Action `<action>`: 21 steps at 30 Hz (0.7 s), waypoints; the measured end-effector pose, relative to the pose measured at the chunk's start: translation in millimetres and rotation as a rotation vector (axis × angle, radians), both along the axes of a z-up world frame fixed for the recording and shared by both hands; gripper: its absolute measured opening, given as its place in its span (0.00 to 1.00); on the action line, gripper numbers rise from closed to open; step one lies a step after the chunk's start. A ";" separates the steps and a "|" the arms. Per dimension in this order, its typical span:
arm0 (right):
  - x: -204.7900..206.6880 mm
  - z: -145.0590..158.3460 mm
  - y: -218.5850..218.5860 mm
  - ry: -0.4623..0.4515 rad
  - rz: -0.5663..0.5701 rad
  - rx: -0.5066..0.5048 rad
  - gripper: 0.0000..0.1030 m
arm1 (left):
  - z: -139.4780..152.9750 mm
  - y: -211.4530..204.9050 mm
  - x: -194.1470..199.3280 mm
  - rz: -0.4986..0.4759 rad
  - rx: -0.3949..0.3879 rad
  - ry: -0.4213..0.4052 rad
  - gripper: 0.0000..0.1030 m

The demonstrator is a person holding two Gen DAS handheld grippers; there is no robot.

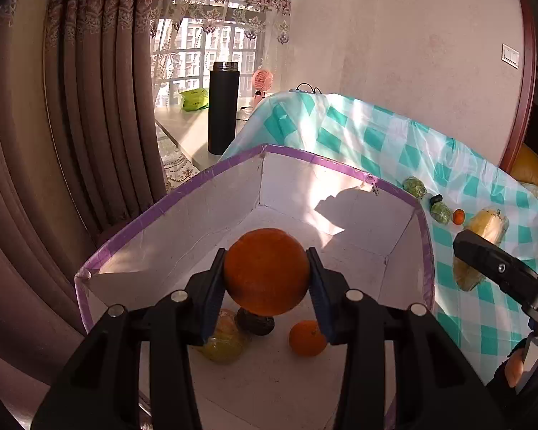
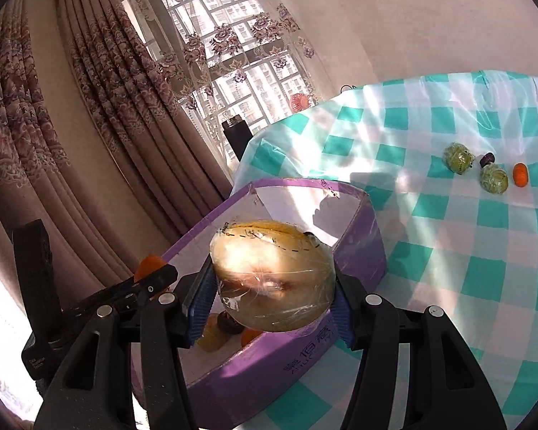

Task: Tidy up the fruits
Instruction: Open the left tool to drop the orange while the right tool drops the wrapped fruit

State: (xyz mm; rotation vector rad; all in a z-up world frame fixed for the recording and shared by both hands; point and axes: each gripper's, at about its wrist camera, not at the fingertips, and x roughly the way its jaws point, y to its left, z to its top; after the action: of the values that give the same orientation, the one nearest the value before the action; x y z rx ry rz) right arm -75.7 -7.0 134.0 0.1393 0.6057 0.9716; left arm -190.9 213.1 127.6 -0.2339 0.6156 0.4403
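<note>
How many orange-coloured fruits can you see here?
3: a large orange in the left gripper, a small one inside the purple box, a tiny one on the checkered cloth. Others may be hidden.

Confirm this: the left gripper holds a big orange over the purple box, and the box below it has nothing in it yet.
Not quite. The left gripper does hold the big orange over the purple box, but the left wrist view shows fruit already inside, including a small orange.

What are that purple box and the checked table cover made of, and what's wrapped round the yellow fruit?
Purple box: probably cardboard, with matte white inner walls creased at the folds and purple outside.
Table cover: seems thin plastic sheet, glossy and wrinkled where sunlight glares.
Wrap on the yellow fruit: clear plastic film, shiny and crinkled.
</note>
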 end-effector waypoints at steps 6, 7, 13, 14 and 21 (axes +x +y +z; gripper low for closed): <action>-20.2 -1.7 84.3 -0.195 0.038 -0.402 0.54 | -21.8 23.8 5.9 0.001 0.001 0.143 0.42; -20.6 -6.4 95.2 -0.205 0.038 -0.456 0.54 | -25.2 27.6 6.0 0.000 -0.011 0.157 0.42; -8.7 -37.3 138.1 -0.155 0.074 -0.670 0.54 | -37.0 32.1 8.9 -0.015 -0.022 0.225 0.42; -5.8 -42.8 142.9 -0.145 0.080 -0.703 0.54 | -38.6 31.9 9.9 -0.017 -0.019 0.240 0.42; 2.1 -56.7 151.5 -0.123 0.078 -0.776 0.54 | -44.6 37.0 11.6 -0.050 -0.099 0.249 0.45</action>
State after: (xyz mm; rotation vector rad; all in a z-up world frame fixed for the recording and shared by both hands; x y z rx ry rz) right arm -73.6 144.5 77.4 -0.6319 0.8377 0.7541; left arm -179.3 250.1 83.1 -0.2588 0.8868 0.3941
